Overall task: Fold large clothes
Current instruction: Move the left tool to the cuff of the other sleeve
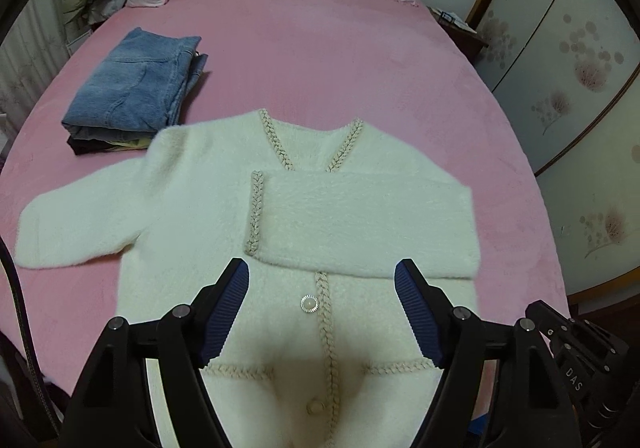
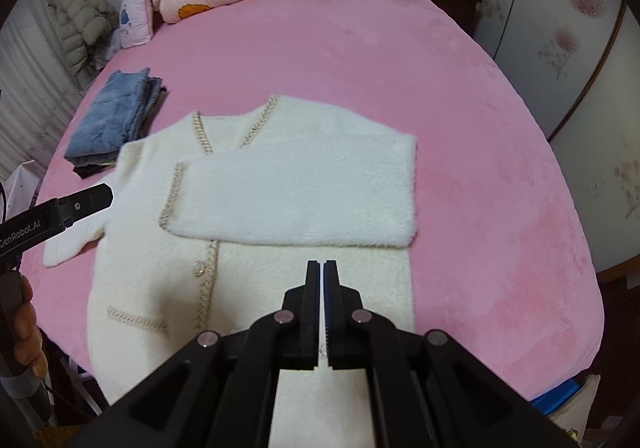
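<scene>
The cardigan [image 1: 192, 200] runs off the bottom edge in both views, its hem unseen. Under the folded jeans [image 1: 132, 88] near the bed's [image 1: 320, 48] left edge, darker garments peek out, too covered to identify.

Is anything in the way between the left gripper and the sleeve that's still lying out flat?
Nothing visible. The left gripper hangs open above the cardigan, and the unfolded sleeve lies flat on the pink bed with bare fabric between. The folded jeans sit farther back, beside the shoulder, clear of that path.
</scene>
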